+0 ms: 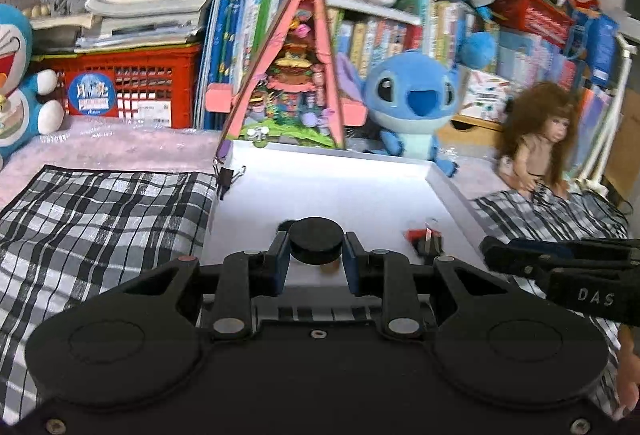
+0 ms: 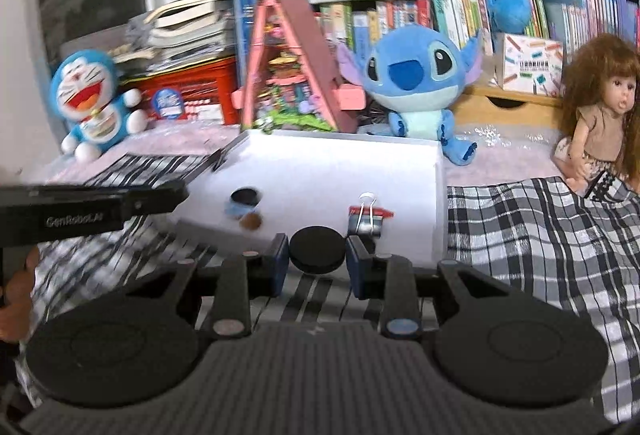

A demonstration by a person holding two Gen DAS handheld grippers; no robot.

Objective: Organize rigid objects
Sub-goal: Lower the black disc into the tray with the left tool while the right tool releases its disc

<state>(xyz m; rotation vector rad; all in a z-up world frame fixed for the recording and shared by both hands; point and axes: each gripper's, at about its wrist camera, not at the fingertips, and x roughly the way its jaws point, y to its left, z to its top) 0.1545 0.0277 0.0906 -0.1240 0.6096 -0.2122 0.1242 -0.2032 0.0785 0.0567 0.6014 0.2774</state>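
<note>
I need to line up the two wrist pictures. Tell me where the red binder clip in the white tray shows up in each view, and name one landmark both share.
Left wrist view: the red binder clip lies right of centre, in the white tray near its right wall.
Right wrist view: the red binder clip lies just right of centre, above the right fingertip.
Shared landmark: the blue Stitch plush behind the tray's far right corner.

White letters "DAS" show on the black plastic body of the right gripper (image 1: 560, 255), seen from the left wrist. From the right wrist, "GenRobot.AI" reads in pale print along the black body of the left gripper (image 2: 168, 195). The round blue sticker on the red plastic crate (image 1: 132, 91) is too blurred to read.
</note>
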